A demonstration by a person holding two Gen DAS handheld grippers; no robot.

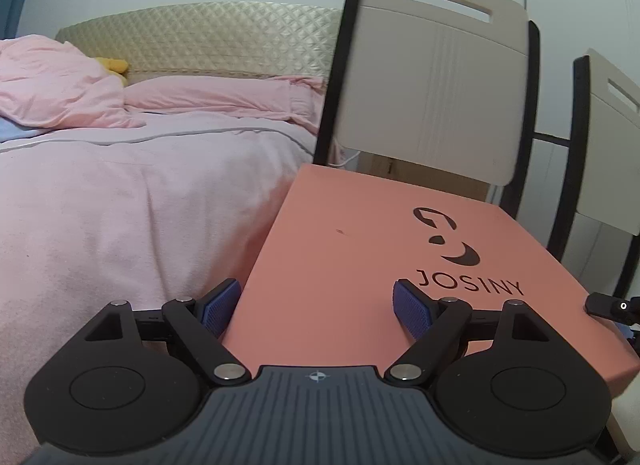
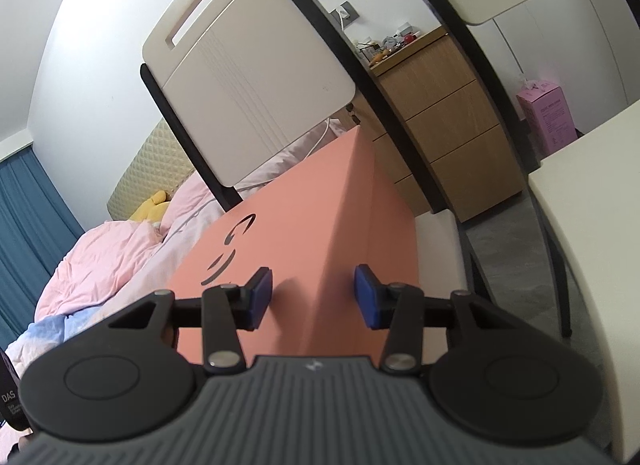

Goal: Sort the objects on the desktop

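Beside the bed (image 1: pixel 140 205), both tongs, left (image 1: pixel 316 307) and right (image 2: pixel 314 297), clamp the pink box (image 1: pixel 360 265) by its edges, sorting apparently unfinished.

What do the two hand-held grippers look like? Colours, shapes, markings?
Both match. The left hand-held gripper and the right hand-held gripper have black link arms with silver pivot pins, blue ribbed pads on the fingers, two round black housings and a grey ribbed base plate between them. Each plate carries a small mark at its front edge, a crosshair on the left. No cables or sleeves visible.
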